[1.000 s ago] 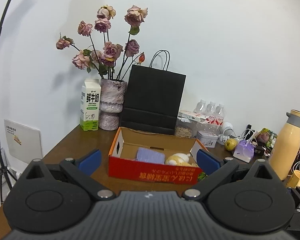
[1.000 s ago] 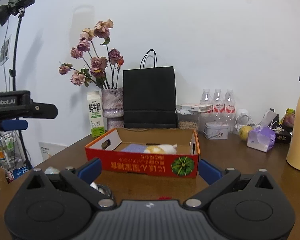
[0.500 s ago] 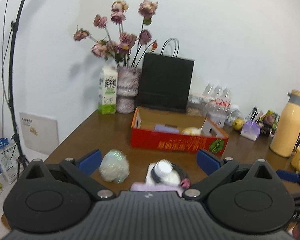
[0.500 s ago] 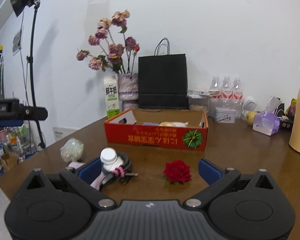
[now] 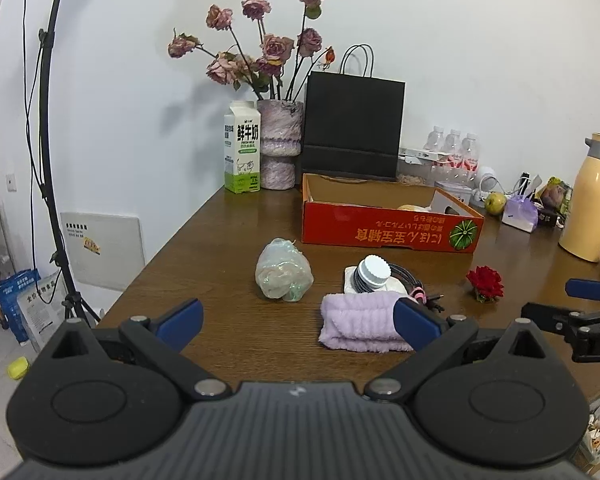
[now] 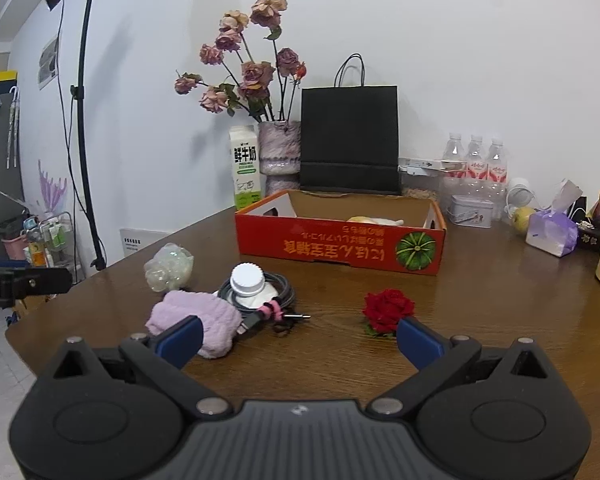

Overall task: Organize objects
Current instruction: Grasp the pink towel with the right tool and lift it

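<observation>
A red cardboard box point(image 5: 388, 230) point(image 6: 340, 244) stands on the brown table point(image 5: 220, 240), with a pale soft object inside. In front of it lie a crumpled clear plastic bag point(image 5: 283, 270) point(image 6: 169, 267), a folded lilac towel point(image 5: 360, 326) point(image 6: 196, 320), a white-capped bottle point(image 5: 373, 276) point(image 6: 247, 280) on a coiled black cable point(image 6: 284, 300), and a red rose point(image 5: 485, 282) point(image 6: 388, 310). My left gripper point(image 5: 298, 322) is open and empty, held back over the near table edge before the towel. My right gripper point(image 6: 299, 338) is open and empty, near the towel and rose.
At the back stand a milk carton point(image 5: 242, 148), a vase of dried roses point(image 5: 278, 144), a black paper bag point(image 5: 354, 126), water bottles point(image 6: 476, 156), a tin point(image 6: 471, 210), an apple point(image 5: 495, 202), a tissue pack point(image 6: 552, 232) and a yellow thermos point(image 5: 590, 200). A light stand point(image 6: 84, 120) stands left.
Both grippers have pulled back from the box and risen. The bag, towel, bottle, cable and rose on the near table have come into view.
</observation>
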Motion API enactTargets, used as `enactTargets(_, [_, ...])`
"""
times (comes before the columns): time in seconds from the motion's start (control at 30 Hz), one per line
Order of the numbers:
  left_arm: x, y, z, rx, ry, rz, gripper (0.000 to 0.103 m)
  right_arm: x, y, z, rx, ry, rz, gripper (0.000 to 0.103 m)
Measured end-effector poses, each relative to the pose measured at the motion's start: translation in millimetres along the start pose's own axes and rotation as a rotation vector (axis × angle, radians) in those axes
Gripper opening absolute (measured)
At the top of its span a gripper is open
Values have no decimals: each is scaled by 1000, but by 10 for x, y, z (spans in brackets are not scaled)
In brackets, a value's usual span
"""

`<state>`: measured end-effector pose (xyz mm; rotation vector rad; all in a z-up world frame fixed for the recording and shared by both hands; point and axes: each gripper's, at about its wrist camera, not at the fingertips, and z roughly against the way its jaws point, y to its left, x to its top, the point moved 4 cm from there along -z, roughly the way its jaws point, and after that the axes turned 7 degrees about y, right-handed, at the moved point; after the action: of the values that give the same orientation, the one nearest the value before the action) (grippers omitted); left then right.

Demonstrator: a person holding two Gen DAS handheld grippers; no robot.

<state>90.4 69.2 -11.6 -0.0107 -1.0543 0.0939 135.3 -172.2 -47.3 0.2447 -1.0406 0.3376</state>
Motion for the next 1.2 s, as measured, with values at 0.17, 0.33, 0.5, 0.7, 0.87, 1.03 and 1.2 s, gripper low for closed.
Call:
enactTargets(0.17, [-36,14,-29,-10,2,4,103,-37,75,-39,22,-3,-11,103])
enactTargets(0.33, [-66,56,-48,-8,6,17,103,-76,188,-230,53,27,-15,103])
enactTargets(0.5, [-88,127,-71,10,13,36,103,-28,358,-508,86,65,13,103])
enactTargets(0.7, [24,206,-145,50,9,49,103,120,547,-778,114,90,65,103])
enactTargets(0.87, [6,285,-204,56,18,62,103,192,666,-1000,121,124,107,103])
enactTargets(1.03, [-31,421,-246,73,33,86,103,252,769,-1210,107,145,152,103])
enactTargets(1.2, [-52,540,-269,86,41,104,103,266,822,-1322,112,154,196,99])
